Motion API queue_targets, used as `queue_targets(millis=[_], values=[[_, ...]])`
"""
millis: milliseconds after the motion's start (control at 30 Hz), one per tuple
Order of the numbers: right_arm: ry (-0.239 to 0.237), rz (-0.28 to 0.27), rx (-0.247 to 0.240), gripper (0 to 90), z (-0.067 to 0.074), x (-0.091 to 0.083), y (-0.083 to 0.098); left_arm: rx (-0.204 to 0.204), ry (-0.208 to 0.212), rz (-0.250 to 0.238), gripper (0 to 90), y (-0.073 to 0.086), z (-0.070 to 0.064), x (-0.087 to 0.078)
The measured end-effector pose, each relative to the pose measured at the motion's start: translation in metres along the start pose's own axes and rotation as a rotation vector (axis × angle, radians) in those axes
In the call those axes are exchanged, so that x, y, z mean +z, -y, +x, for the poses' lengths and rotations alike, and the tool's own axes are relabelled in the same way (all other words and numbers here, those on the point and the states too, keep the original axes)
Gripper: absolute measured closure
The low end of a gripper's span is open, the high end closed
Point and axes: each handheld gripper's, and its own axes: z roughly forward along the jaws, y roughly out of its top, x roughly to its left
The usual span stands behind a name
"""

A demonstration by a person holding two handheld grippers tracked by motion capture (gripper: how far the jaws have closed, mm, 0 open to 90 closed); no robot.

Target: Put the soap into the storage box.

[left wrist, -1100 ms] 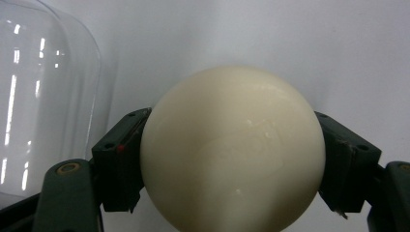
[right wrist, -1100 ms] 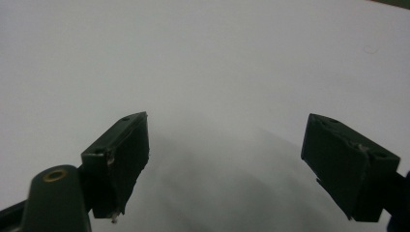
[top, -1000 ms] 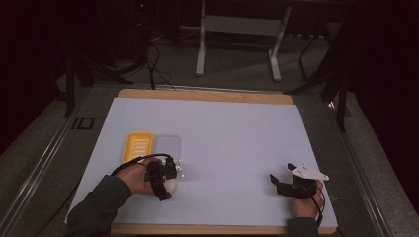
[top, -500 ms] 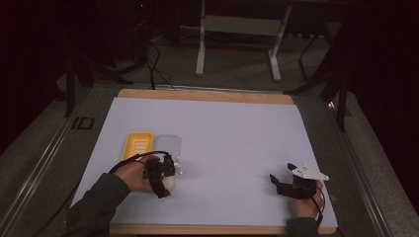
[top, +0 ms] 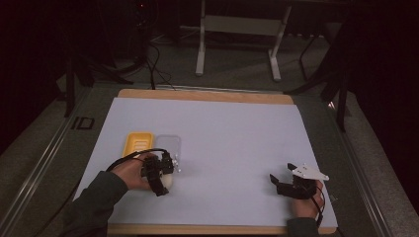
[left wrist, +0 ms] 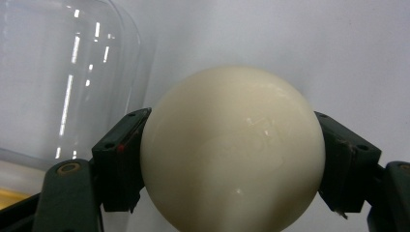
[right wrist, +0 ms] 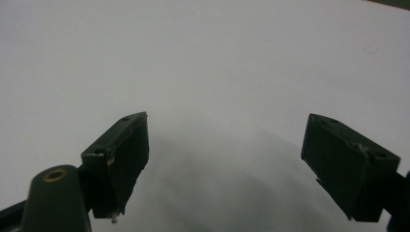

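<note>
Two grippers in play here, and we've only got one of them busy. Our left gripper (top: 165,174) is clamped on a cream ball (left wrist: 232,152), both pads squeezing it across the widest part, which is probably why it sits so steady between the jaws instead of squirting out. Taking the clear container (top: 167,146) as our landmark: the ball sits just on the near side of it, close but, as far as we can tell, not inside. A yellow tray (top: 138,143) lies right beside the container on its left, apparently touching it. In the left gripper view the container's rounded wall (left wrist: 72,82) rises just behind and left of the ball, so our guess is we're lining up to drop the ball in there. Our right gripper (top: 283,178) is parked well off to the container's right on the white sheet (top: 237,133), jaws wide apart with nothing between them, likely just kept out of the way.
</note>
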Motion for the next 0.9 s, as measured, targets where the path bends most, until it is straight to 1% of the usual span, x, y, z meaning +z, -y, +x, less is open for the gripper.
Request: queue_targets(millis=[200, 533, 900], values=[[0.0, 0.0, 0.0, 17.2, 0.0, 0.0, 0.0, -0.009, -0.007, -0.01, 24.0, 0.002, 0.003, -0.006], [0.0, 0.0, 0.0, 17.2, 0.0, 0.0, 0.0, -0.021, -0.013, -0.01, 24.0, 0.005, 0.006, -0.013], [0.001, 0.002, -0.002, 17.2, 0.0, 0.0, 0.0, -0.027, -0.029, -0.017, 24.0, 0.004, 0.011, -0.023]])
